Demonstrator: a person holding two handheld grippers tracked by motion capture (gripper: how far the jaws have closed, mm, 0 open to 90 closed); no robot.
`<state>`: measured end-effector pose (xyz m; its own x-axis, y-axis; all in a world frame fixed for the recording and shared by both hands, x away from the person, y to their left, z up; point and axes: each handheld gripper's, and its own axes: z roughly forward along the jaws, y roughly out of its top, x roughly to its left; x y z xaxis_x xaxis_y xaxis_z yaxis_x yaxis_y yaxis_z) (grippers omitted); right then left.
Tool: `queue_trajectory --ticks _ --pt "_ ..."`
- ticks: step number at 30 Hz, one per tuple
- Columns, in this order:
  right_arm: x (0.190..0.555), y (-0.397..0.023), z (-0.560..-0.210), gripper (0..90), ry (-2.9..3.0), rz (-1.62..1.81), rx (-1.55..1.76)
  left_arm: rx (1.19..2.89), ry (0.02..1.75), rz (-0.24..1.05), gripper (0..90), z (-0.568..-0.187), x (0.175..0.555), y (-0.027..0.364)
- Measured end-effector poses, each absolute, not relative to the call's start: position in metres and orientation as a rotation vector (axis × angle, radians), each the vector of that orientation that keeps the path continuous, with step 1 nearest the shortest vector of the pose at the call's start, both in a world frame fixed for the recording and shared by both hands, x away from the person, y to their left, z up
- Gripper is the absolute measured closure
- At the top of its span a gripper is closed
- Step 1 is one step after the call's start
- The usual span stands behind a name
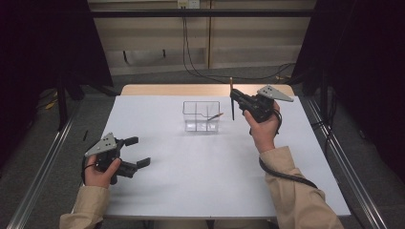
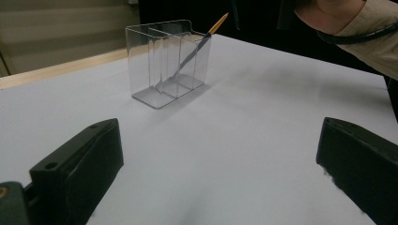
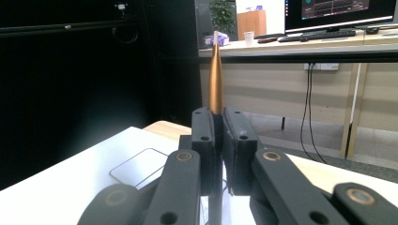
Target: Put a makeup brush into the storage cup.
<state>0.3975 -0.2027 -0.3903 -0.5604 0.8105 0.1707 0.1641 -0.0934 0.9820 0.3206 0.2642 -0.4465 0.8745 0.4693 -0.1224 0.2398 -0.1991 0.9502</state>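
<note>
Two grippers sit in your hands over a white table (image 1: 200,162). Your right gripper (image 1: 232,98) is raised just to the right of a clear plastic organizer (image 1: 201,116) that stands near the table's far middle. Its jaws are clamped tight on a slim pen (image 1: 232,102) with a dark body, held upright, and the gold tapered end (image 3: 216,79) rises straight above the jaws in the right gripper view. The pen's lower end hangs above the table, just beside the organizer's right wall and apart from it.

A second pen (image 2: 197,47) already leans inside the organizer, in the rightmost compartment, with its gold end poking out over the rim toward the right.

Your left gripper (image 1: 136,151) rests low at the table's near left, well apart from the organizer. Its jaws stand wide with only bare table between them.
</note>
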Motion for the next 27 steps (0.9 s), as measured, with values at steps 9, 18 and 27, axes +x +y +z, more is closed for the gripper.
queue_trajectory --ticks 9,18,27 --pt "0.406 -0.195 -0.386 84.6 1.68 1.718 1.04 1.787 0.532 0.223 0.9 -0.447 0.321 0.263" --pt "0.413 -0.191 -0.382 84.6 1.68 1.723 1.025 1.786 0.536 0.224 0.9 -0.447 0.32 0.265" --pt "0.418 -0.185 -0.383 84.6 1.689 1.723 1.009 1.785 0.537 0.219 0.9 -0.448 0.321 0.264"
